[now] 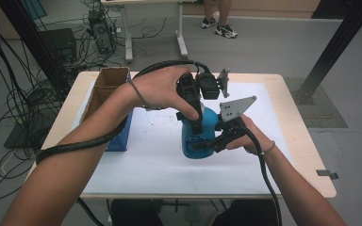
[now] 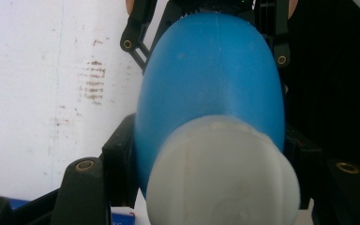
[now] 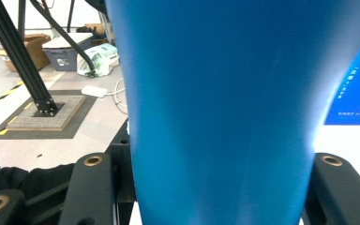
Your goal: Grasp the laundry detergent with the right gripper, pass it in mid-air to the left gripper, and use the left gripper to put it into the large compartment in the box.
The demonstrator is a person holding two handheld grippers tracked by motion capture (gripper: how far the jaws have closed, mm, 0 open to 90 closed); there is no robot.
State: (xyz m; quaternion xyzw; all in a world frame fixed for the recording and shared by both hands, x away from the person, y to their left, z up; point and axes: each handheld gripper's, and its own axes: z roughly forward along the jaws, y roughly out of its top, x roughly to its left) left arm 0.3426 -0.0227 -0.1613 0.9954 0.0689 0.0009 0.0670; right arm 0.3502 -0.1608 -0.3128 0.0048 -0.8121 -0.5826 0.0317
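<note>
Nearest us, the right gripper (image 1: pixel 206 143) has its fingers clamped on the lower body of a blue plastic bottle with a whitish cap (image 1: pixel 197 134), standing on the white-covered desk (image 1: pixel 146 165). Above, the left gripper (image 1: pixel 194 123) fingers close around its neck. Beyond them: a blue carton (image 1: pixel 122 134), then an open cardboard box (image 1: pixel 109 80). Cap on; we judge opening is not yet done.
</note>
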